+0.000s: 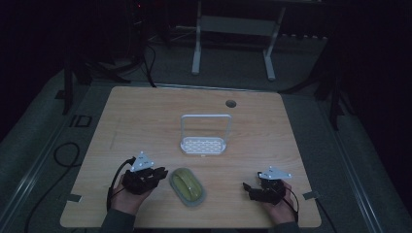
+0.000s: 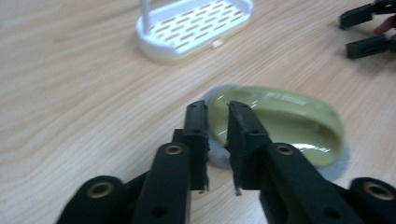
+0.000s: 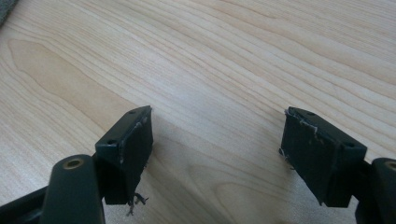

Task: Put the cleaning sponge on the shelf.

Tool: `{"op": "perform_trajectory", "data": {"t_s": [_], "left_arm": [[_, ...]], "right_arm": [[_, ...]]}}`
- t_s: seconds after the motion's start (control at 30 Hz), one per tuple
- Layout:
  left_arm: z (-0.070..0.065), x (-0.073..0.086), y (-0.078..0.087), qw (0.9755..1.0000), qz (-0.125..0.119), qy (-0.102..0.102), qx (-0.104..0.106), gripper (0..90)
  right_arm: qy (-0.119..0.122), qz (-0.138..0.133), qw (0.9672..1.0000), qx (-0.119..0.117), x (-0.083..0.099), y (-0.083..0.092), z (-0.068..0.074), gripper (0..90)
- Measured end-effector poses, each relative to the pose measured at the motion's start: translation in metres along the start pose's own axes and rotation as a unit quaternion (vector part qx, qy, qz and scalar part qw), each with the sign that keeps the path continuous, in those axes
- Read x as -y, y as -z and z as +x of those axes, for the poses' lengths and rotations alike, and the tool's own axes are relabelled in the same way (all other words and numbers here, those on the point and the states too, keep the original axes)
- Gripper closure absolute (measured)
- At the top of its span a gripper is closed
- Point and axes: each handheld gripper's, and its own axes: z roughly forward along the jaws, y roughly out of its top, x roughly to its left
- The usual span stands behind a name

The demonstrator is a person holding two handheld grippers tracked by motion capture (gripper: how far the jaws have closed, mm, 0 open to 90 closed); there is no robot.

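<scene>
An oval yellow-green piece lies in a grey dish (image 1: pixel 187 186) at the front middle of the wooden table (image 1: pixel 145 121). My left gripper (image 1: pixel 163 174) sits just left of it. In the left gripper view, the left gripper (image 2: pixel 217 123) has its jaws only a narrow gap apart at the near end of the dish (image 2: pixel 285 121). The grey rim shows through that gap, and contact cannot be made out. My right gripper (image 1: pixel 248 187) rests at the front right. In its own view, the right gripper (image 3: pixel 217 140) stands wide open over bare wood.
A white slotted rack (image 1: pixel 204 144) with a tall loop handle stands behind the dish, mid-table, with the rack (image 2: pixel 196 28) also ahead in the left gripper view. A round cable hole (image 1: pixel 231 103) sits near the far edge. A white frame (image 1: pixel 233 43) stands on the floor beyond.
</scene>
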Motion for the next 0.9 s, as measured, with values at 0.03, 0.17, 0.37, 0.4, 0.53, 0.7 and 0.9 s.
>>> {"op": "perform_trajectory", "data": {"t_s": [0.03, 0.17, 0.37, 0.4, 0.53, 0.7, 0.9], "left_arm": [[-0.002, -0.002, -0.001, 1.0000, 0.001, -0.002, 0.002, 82.5], [-0.010, -0.008, -0.005, 0.9998, 0.009, -0.012, 0.012, 89.2], [-0.023, -0.016, -0.013, 0.9992, 0.017, -0.022, 0.030, 89.6], [-0.025, -0.017, -0.015, 0.9989, 0.019, -0.026, 0.033, 89.5], [-0.035, -0.022, -0.024, 0.9977, 0.027, -0.041, 0.045, 89.6], [-0.051, -0.026, -0.035, 0.9957, 0.039, -0.057, 0.061, 89.6], [-0.066, -0.027, -0.048, 0.9933, 0.049, -0.065, 0.081, 89.5]], "right_arm": [[0.000, 0.000, 1.0000, 0.000, 0.000, 0.000, 0.000, 24.5], [0.000, 0.000, 1.0000, 0.000, 0.000, 0.000, 0.000, 24.5], [0.000, 0.000, 1.0000, 0.000, 0.000, 0.000, 0.000, 24.5], [0.000, 0.000, 1.0000, 0.000, 0.000, 0.000, 0.000, 24.5], [0.000, 0.000, 1.0000, 0.000, 0.000, 0.000, 0.000, 24.5], [0.001, 0.000, 1.0000, 0.000, 0.000, 0.000, 0.000, 24.5], [0.000, 0.000, 1.0000, 0.000, 0.000, 0.000, 0.000, 24.5]]}}
